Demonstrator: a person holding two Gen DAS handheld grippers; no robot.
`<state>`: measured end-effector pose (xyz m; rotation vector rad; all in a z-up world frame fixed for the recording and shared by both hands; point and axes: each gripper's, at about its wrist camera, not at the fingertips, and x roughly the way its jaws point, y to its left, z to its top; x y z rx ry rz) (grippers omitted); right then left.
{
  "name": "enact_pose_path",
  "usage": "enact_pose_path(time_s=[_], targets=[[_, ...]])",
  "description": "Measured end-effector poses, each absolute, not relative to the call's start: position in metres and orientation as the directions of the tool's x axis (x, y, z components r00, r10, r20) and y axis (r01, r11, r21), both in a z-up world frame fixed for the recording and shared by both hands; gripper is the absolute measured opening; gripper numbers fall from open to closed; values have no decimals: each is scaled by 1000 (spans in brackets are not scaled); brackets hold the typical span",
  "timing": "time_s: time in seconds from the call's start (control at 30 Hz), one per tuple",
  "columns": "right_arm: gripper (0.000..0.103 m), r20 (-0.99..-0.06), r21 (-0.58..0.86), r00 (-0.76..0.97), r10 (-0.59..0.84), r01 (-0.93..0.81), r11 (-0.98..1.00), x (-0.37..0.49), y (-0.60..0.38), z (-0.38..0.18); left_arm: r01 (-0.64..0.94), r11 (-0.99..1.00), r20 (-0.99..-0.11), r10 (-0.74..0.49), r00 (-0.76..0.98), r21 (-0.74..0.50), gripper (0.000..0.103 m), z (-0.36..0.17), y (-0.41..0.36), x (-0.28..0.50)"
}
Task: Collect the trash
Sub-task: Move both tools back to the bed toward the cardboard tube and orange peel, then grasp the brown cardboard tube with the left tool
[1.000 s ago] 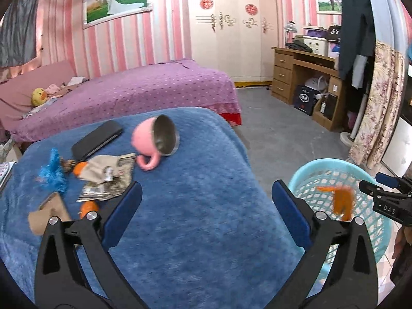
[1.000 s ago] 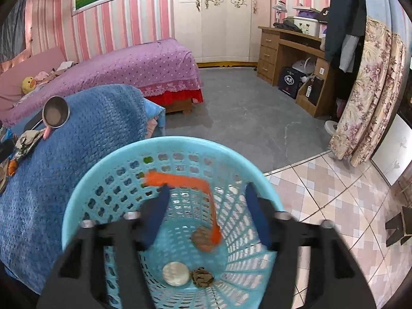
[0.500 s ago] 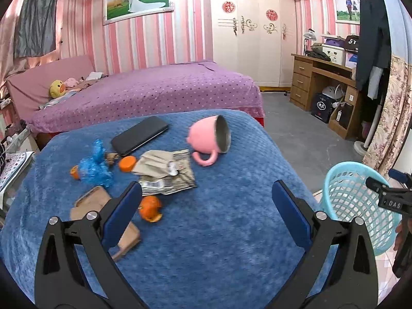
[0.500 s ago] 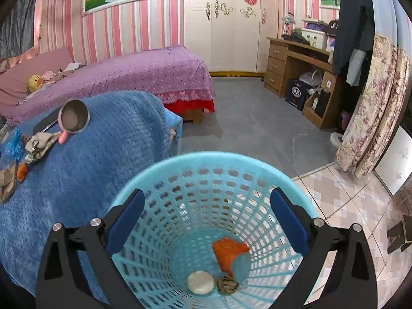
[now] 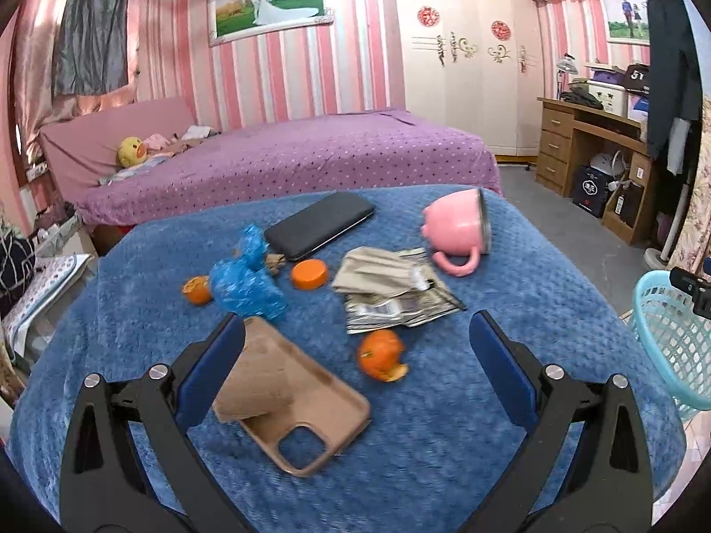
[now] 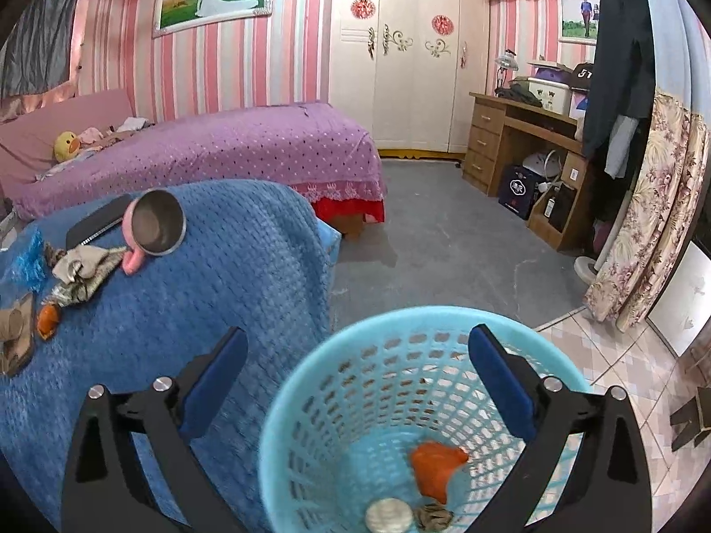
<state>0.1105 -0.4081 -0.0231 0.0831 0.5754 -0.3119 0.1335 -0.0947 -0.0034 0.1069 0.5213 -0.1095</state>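
My left gripper (image 5: 355, 351) is open and empty above the blue blanket (image 5: 444, 444). Between its fingers lie an orange peel (image 5: 382, 360) and a tan phone case (image 5: 306, 413) with a brown paper scrap (image 5: 255, 373) on it. Beyond lie a crumpled wrapper (image 5: 391, 288), an orange cap (image 5: 309, 274), a blue plastic bag (image 5: 246, 280) and another peel piece (image 5: 197, 289). My right gripper (image 6: 355, 373) is open and empty over the light blue basket (image 6: 311, 399), which holds an orange peel (image 6: 437, 464), a white lump (image 6: 389, 517) and a brown scrap (image 6: 433, 519).
A pink mug (image 5: 457, 231) lies on its side beside a black phone (image 5: 320, 224). The basket (image 5: 671, 337) stands on the floor right of the blanket's edge. A purple bed (image 5: 289, 164) is behind, a wooden desk (image 6: 524, 151) at the right.
The orange peel fell from my right gripper into the basket, and the gripper opened wide. My left gripper swung left from the basket side and now faces the trash on the blanket.
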Motion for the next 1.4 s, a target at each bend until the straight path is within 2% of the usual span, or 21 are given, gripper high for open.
enact_pose_path(time_s=[0.4,0.63,0.8,1.17,1.23,1.3,1.4], targets=[[98,-534,29,820,-203,258,966,130,-361,-25,11,1000,-574,-6,819,6,98,-24,-26,157],[98,-543,-30,814,-204,224,974,142,-329,-32,-26,1000,-620,22,784,2,98,-36,0,168],[98,-549,-55,807,-219,226,973,147,-319,-36,-14,1000,-667,5,745,-8,98,-48,4,178],[98,-570,-80,791,-222,215,973,157,-303,-41,33,999,-695,-36,718,-18,97,-57,-17,185],[98,-569,-72,792,-220,218,973,157,-302,-41,48,999,-703,-47,709,-18,90,-59,-19,185],[98,-569,-62,793,-218,222,973,158,-301,-41,65,997,-720,-69,691,-33,77,-62,-20,186],[98,-572,-52,791,-217,230,972,160,-298,-41,67,997,-721,-78,688,-44,63,-63,-18,185]])
